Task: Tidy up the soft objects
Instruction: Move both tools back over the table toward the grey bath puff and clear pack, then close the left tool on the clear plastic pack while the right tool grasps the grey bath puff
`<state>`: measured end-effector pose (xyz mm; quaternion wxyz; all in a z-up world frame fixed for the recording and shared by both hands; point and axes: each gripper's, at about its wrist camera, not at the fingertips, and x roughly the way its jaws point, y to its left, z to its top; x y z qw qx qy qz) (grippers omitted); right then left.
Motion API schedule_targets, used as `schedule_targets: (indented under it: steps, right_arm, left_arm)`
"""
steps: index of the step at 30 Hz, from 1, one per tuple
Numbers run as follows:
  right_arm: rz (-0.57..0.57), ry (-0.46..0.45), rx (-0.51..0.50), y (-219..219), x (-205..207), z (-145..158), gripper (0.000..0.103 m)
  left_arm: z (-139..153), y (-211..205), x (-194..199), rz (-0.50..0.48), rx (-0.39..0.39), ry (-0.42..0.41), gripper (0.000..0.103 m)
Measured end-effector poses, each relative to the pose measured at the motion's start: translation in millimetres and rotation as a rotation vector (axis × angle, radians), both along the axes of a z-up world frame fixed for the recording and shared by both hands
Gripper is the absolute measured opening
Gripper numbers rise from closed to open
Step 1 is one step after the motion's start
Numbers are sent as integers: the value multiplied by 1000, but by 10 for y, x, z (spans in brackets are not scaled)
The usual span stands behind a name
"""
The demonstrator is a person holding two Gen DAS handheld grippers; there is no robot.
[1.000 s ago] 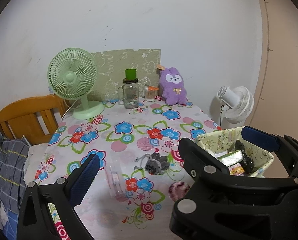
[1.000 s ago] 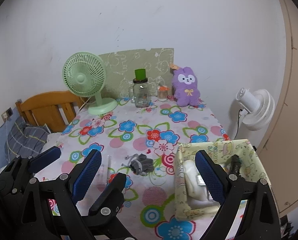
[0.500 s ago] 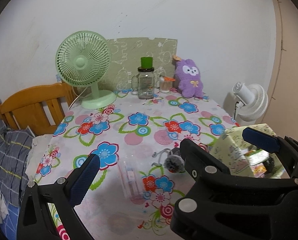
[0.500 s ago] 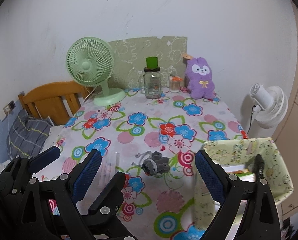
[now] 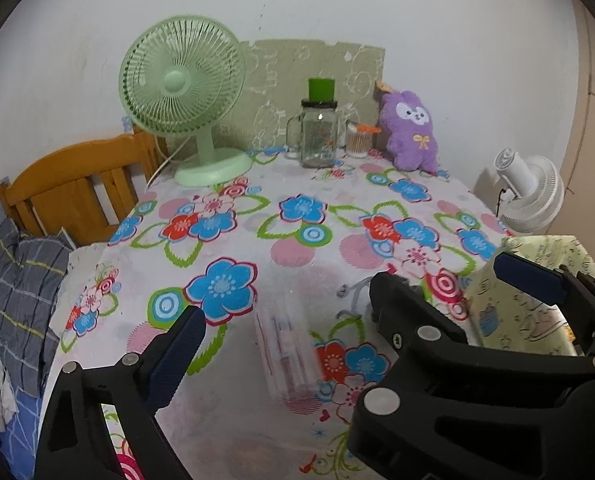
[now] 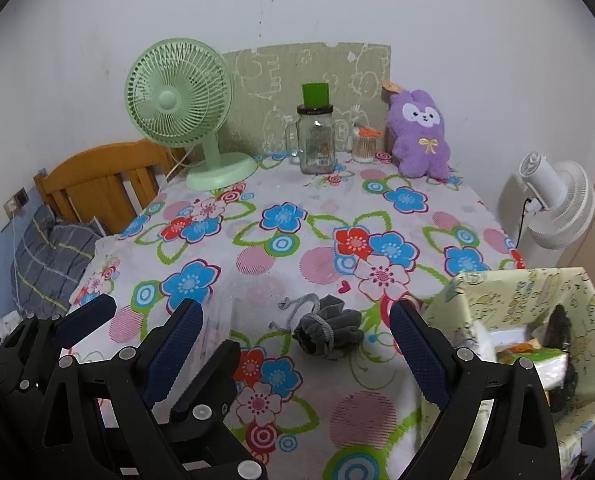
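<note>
Both grippers have pushed forward over the flowered tablecloth (image 6: 321,264) since a second ago, so the green desk fan (image 6: 177,98) and the glass jar (image 6: 315,140) loom larger and the fabric bin (image 6: 509,292) has slid toward the right edge of both views. My right gripper (image 6: 293,344) hangs with its blue pads spread wide and nothing between them; the grey drawstring pouch (image 6: 327,330) lies on the cloth just ahead, framed between the fingers but apart from them. My left gripper (image 5: 337,304) is spread just as wide and also empty; the right gripper's black body crosses in front of it in the left wrist view. A clear, flat plastic packet (image 5: 285,344) lies on the cloth just left of the pouch, hard to make out against the pattern.

As I judge it, the job is partly done. The bin, at the table's edge just right of the pouch, already holds a white packet, something dark and some small colourful items, though I cannot tell which of them are soft. The pouch is not yet picked up, and the purple plush rabbit (image 6: 421,136) sits upright against the wall well beyond the pouch, next to a small jar with an orange lid (image 6: 364,145). Those two soft things look to be what is left, the pouch being the nearer.
</note>
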<state>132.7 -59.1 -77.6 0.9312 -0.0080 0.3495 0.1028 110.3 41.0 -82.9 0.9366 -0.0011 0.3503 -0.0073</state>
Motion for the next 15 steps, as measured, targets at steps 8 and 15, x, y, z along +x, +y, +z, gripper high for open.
schedule_targets:
  steps: [8,15]
  right_arm:
    - [5,40,1,51,170,-240,96]
    - [1,74,-3,61,308,-409,96]
  left_arm:
    - [-209,35,133,15,-1,44,97]
    - [-375,40,271,20,2,82,94]
